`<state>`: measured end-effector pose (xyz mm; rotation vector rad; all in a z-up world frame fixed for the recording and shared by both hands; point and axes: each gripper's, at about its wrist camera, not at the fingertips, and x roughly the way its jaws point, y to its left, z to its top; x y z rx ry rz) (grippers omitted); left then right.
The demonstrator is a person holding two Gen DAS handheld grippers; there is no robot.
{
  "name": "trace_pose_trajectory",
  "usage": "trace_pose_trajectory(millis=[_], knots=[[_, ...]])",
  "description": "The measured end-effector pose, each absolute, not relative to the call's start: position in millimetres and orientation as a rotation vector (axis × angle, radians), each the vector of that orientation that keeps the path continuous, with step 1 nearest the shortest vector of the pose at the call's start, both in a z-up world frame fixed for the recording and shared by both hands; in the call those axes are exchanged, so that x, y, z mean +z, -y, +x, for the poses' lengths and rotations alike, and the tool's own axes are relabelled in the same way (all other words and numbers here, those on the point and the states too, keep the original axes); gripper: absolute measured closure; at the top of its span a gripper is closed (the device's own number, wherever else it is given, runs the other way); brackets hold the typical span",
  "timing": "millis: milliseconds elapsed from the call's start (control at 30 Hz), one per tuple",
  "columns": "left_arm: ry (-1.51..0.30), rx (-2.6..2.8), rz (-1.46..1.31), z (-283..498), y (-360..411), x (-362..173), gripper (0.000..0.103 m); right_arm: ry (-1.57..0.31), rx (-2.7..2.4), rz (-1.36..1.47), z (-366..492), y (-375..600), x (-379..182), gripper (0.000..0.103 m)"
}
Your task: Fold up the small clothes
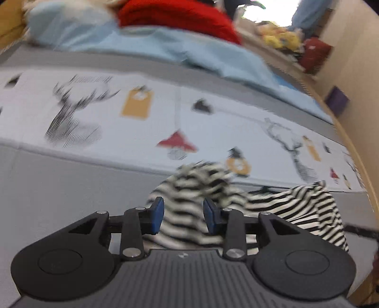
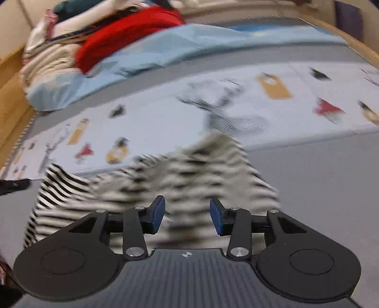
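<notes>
Hovering nearest, the left gripper [image 1: 183, 216] and right gripper [image 2: 187, 218] are both standing spread, pinching nothing. Just beyond them a bunched black-and-white striped garment [image 1: 296, 208] [image 2: 189, 170] is lying blurred on the grey mat [image 1: 59, 184], with the printed sheet [image 1: 132, 123], blue blanket [image 2: 189, 47] and red cloth [image 1: 175, 16] lying farther off.

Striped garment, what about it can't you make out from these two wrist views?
- Striped garment, left wrist view: motion blur hides its type and folds; the left gripper covers its near edge.
- Right wrist view: the garment is smeared; the right gripper hides its near part.
- Both grippers stand open over the cloth; whether they touch it cannot be told.
- Red fabric: blurred, type unclear.
</notes>
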<state>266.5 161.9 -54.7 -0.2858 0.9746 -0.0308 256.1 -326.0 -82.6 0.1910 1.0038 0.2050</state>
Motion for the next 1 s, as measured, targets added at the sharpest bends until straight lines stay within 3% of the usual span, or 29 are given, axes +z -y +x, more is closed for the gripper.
trace_pose_trajectory(millis=[200, 400, 467, 500, 567, 633, 733, 833, 900, 1000], knots=[[-1.147, 0.008, -0.307, 266, -178, -92, 0.058, -1.142, 0.107, 0.269, 224, 387, -109, 0.058], [-1.178, 0.014, -0.413, 265, -185, -106, 0.060, -1.269, 0.153, 0.376, 210, 399, -133, 0.054], [-1.182, 0.001, -0.397, 265, -183, -108, 0.076, -1.290, 0.162, 0.339, 208, 395, -134, 0.054], [-1.179, -0.001, -0.367, 265, -180, -108, 0.094, -1.300, 0.167, 0.330, 207, 393, -134, 0.055], [-1.153, 0.009, -0.325, 264, -178, -101, 0.100, -1.305, 0.184, 0.323, 206, 395, -133, 0.067], [-1.079, 0.048, -0.335, 260, -187, -88, 0.100, -1.288, 0.194, 0.328, 206, 397, -127, 0.085], [-0.989, 0.126, -0.394, 251, -206, -70, 0.100, -1.219, 0.176, 0.377, 206, 409, -113, 0.090], [-1.127, 0.180, -0.341, 250, -206, -88, 0.100, -1.113, 0.117, 0.400, 204, 423, -93, 0.091], [-1.231, 0.185, -0.340, 251, -205, -104, 0.099, -1.149, 0.110, 0.314, 207, 420, -97, 0.091], [-1.161, 0.175, -0.382, 249, -209, -90, 0.093, -1.267, 0.106, 0.227, 207, 411, -118, 0.090]])
